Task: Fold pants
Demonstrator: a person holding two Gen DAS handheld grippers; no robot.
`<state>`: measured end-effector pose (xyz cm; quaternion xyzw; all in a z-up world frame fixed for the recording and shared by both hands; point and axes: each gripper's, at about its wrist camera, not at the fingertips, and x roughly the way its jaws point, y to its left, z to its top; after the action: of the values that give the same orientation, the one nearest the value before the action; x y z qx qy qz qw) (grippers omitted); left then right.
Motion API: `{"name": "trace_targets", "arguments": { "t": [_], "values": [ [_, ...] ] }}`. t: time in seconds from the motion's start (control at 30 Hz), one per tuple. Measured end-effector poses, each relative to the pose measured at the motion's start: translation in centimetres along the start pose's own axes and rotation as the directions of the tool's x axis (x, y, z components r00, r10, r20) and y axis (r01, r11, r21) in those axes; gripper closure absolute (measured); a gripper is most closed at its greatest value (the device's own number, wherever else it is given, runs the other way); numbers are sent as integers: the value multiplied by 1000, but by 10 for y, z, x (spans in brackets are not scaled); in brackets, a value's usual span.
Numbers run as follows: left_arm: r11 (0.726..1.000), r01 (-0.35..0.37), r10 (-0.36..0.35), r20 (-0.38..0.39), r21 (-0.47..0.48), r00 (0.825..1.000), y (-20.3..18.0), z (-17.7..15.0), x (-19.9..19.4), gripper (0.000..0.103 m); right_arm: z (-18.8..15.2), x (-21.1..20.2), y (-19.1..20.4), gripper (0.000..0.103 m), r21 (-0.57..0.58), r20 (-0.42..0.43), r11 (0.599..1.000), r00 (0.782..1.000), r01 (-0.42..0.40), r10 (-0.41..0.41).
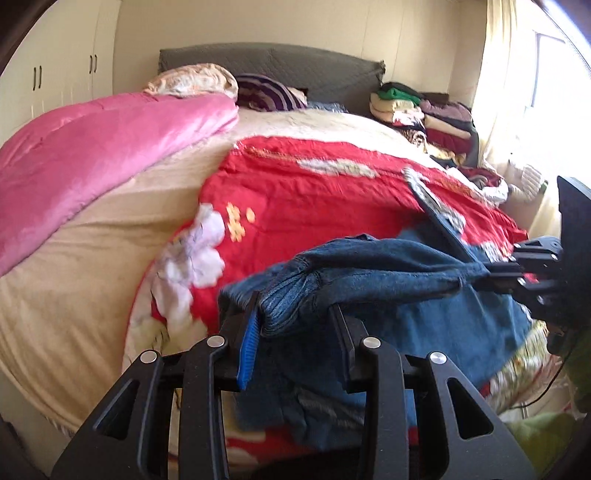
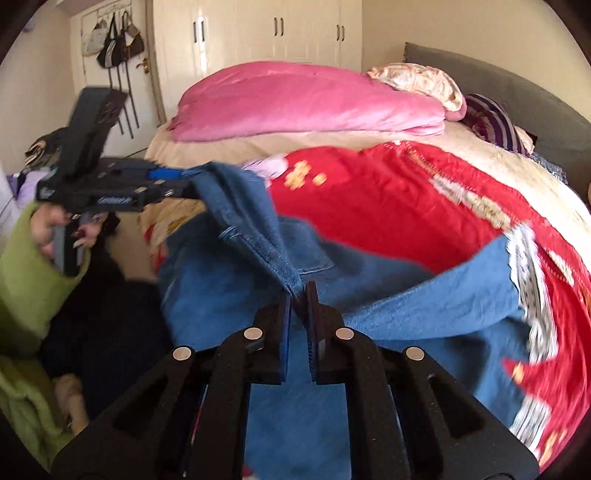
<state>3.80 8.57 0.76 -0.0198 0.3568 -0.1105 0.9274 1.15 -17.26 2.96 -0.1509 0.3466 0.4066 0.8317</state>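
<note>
Blue denim pants (image 1: 388,266) hang stretched between my two grippers above the red bedspread (image 1: 314,192). My left gripper (image 1: 295,314) is shut on the waistband's thick elastic end, which bulges between its fingers. In the right wrist view my right gripper (image 2: 298,291) is shut on the other end of the waistband, and the pants (image 2: 406,306) drape down and to the right, a lace-trimmed hem at the far right. The left gripper also shows in the right wrist view (image 2: 177,184), and the right gripper in the left wrist view (image 1: 491,271).
A pink quilt (image 1: 92,147) lies along the bed's left side. Pillows (image 1: 192,81) and a grey headboard (image 1: 295,62) are at the back. Stacked folded clothes (image 1: 424,110) sit at the back right by a bright window. White wardrobes (image 2: 258,29) stand behind.
</note>
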Motion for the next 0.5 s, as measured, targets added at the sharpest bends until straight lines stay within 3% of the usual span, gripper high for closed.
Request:
{"name": "trace_targets", "arguments": {
  "t": [0.33,0.5],
  "values": [
    [1000,-17,18,-83,16,996,2,-33,-3,69,-44,5,41,99,59,-63,995,995,-74,78],
    [998,-39,33,-145,-44,989,19,-52,-3,66,-53,15,50,101,28,-122,997,989,-75,78]
  ]
}}
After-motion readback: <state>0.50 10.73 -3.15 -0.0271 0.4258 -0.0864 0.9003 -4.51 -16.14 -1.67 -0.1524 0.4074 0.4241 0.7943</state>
